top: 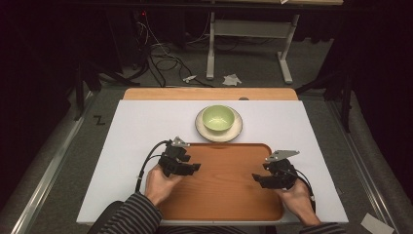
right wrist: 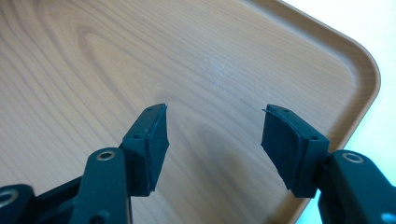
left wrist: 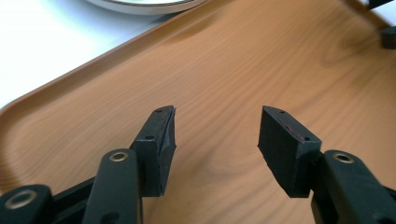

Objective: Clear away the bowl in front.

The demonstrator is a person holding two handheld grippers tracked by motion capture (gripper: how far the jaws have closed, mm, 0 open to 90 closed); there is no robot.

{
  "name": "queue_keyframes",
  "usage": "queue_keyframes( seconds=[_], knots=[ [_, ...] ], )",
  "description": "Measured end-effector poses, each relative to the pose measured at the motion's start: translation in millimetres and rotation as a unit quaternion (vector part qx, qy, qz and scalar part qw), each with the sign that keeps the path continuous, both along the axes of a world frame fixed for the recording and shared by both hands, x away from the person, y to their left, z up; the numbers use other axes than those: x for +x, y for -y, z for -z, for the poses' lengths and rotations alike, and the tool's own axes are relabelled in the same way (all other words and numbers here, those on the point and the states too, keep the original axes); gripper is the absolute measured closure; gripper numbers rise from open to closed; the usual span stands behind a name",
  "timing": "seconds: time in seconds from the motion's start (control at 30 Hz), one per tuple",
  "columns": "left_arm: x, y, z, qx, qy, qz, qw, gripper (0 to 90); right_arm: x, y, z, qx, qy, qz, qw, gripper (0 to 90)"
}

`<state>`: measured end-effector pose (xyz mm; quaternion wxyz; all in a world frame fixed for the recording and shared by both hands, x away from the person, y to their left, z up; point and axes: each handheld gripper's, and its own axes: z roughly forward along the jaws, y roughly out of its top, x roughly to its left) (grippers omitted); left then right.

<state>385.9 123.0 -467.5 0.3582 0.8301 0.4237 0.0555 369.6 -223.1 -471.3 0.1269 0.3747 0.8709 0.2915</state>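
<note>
The plate shows in the left gripper view as no more than a cut-off sliver of pale rim (left wrist: 144, 4) at the top edge, ahead of the left gripper and beyond the tray's raised lip. In the high view both forearms are cut off by the bottom edge, and the room behind the table is too dark to make out beyond a tangle of cables and a grey stand.

Counted: two grippers, one tray, one bowl, one plate.

The left gripper (top: 195, 167) hovers over the left part of the wooden tray (top: 224, 195), held in the person's left hand (top: 158, 184). Its two jaws stand well apart with only bare wood grain between them, as the left gripper view (left wrist: 217, 135) shows; they grip nothing. The right gripper (top: 257, 179), in the right hand (top: 297, 200), sits over the tray's right part, facing the left one across the middle of the tray. Its jaws also stand wide with nothing between them (right wrist: 215, 135), and the tray's rounded corner lies just beyond its right jaw.

The tray holds nothing. The green bowl (top: 217, 118) stands on the white plate (top: 202, 130), on the white table (top: 136, 126) just past the tray's far edge, ahead of both grippers and between them; the bowl looks empty.
</note>
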Motion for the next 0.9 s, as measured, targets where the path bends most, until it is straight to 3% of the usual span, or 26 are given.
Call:
queue_keyframes(
  seconds=[0.17,0.3,0.8,0.9],
  knots=[
    [1.3,0.0,1.2,0.001,0.000,-0.003,1.0000,44.9,-2.3,-0.4,0.2,-0.002,-0.003,-0.002,1.0000,42.4],
    [0.0,1.1,1.4,0.015,0.007,-0.006,0.9998,41.4,-2.1,-2.3,0.7,-0.002,-0.001,-0.005,1.0000,42.4],
    [0.4,1.0,0.2,0.013,0.006,-0.006,0.9999,35.6,-3.1,-3.4,1.1,-0.005,-0.004,-0.007,1.0000,42.4],
    [0.4,0.3,-1.6,0.005,0.007,-0.010,0.9999,34.7,-3.8,-4.8,1.5,-0.002,-0.004,-0.008,1.0000,42.4]
  ],
)
